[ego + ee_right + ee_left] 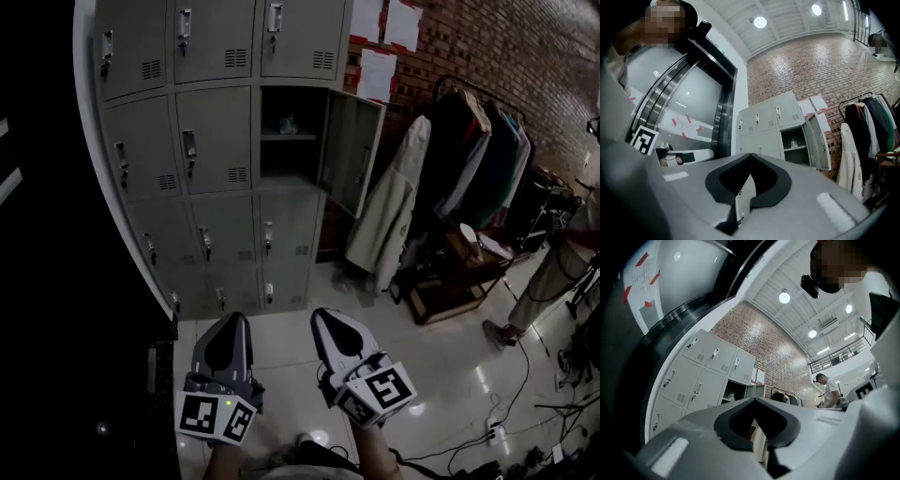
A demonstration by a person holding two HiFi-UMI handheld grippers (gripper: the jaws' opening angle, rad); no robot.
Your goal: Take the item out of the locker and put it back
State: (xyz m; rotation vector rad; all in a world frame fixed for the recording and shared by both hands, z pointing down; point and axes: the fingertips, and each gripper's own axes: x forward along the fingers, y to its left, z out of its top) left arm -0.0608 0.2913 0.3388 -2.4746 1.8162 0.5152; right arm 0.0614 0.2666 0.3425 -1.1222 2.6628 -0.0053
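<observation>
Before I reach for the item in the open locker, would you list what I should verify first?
1. Grey metal locker door swung wide open: ok.
2. Small pale item sitting on the shelf of the open compartment: ok; what it is, cannot tell.
3. Left gripper empty: ok, jaws together on nothing.
4. Right gripper ready to grasp: not ok, jaws are shut and must open first.
5. Grippers near the compartment: not ok, both are held low, well short of the lockers.
6. Glossy white floor towards the lockers free of obstacles: ok as far as the head view shows.
</observation>
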